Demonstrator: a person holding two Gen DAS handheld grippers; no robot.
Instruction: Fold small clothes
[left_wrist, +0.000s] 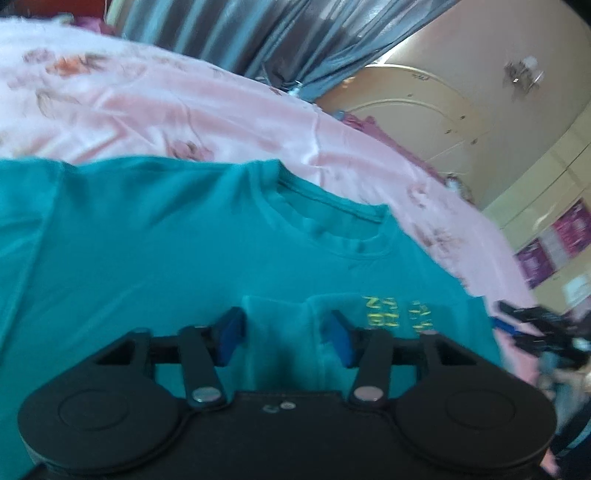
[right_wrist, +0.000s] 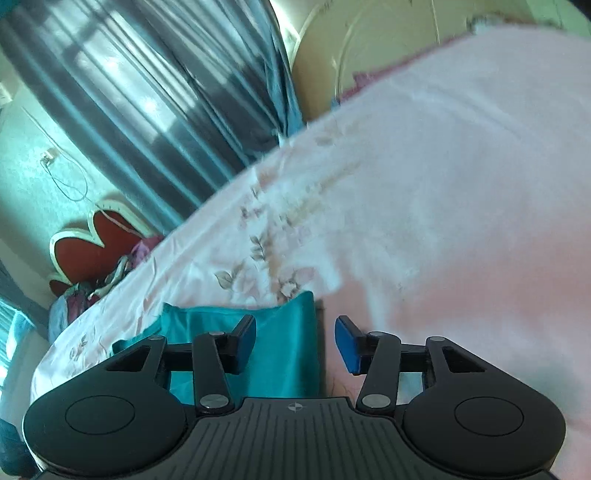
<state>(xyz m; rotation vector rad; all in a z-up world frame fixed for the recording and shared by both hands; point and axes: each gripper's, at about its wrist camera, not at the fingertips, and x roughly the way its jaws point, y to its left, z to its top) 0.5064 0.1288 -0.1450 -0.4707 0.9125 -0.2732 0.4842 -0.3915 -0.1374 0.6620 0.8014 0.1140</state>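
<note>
1. The teal T-shirt (left_wrist: 155, 236) is spread flat on the bed, neckline away from the left gripper (left_wrist: 283, 334); a raised fold of its fabric, beside yellow lettering (left_wrist: 397, 314), is seen between the blue pads (left_wrist: 231, 334).
2. The left jaws are parted by a moderate gap, and no pressure of the pads on the fold can be made out.
3. In the right wrist view, an edge of the T-shirt (right_wrist: 280, 350) is seen between the parted jaws of the right gripper (right_wrist: 297, 345), nearer the left pad (right_wrist: 247, 338); no grip is visible.
4. The right gripper (left_wrist: 535, 328) is glimpsed, blurred, at the shirt's right edge.
5. The shirt is carried by a pink floral bedsheet (left_wrist: 192, 107).
6. Grey-blue curtains (right_wrist: 122, 96), a cream cupboard door (left_wrist: 436, 107) and a red headboard (right_wrist: 92, 247) are seen behind.
</note>
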